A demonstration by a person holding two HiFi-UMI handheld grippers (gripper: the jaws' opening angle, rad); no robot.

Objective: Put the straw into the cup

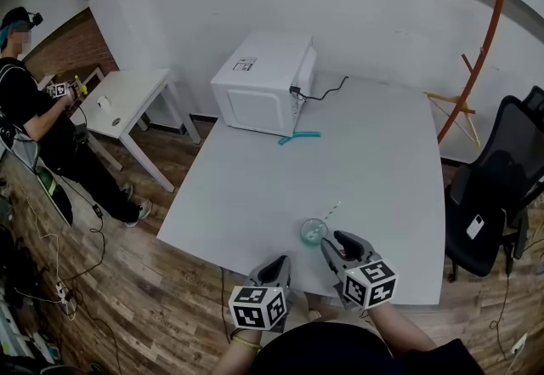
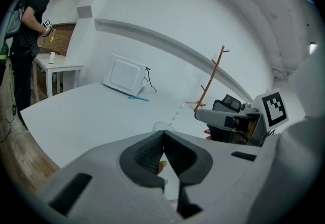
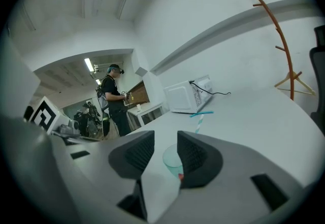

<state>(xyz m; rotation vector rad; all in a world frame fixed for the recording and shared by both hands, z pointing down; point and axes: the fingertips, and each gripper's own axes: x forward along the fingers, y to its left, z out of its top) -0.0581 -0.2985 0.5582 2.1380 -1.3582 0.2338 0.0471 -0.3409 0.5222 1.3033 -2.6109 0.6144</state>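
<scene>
A clear teal-tinted cup (image 1: 313, 232) stands near the table's front edge with a striped straw (image 1: 332, 212) leaning out of it to the far right. My right gripper (image 1: 334, 243) is just behind the cup on the near side, open, with nothing between its fingers. Through its jaws in the right gripper view I see the cup (image 3: 171, 160) and the straw (image 3: 199, 122). My left gripper (image 1: 280, 264) hovers at the table edge, left of the cup, shut on nothing. The left gripper view shows the cup (image 2: 161, 126) and straw (image 2: 176, 115) beyond the shut jaws.
A white microwave (image 1: 263, 82) sits at the table's far left, with a teal straw (image 1: 299, 136) lying in front of it. A black office chair (image 1: 493, 195) stands at the right. A person (image 1: 38, 122) stands by a small white table (image 1: 127, 101) at the left.
</scene>
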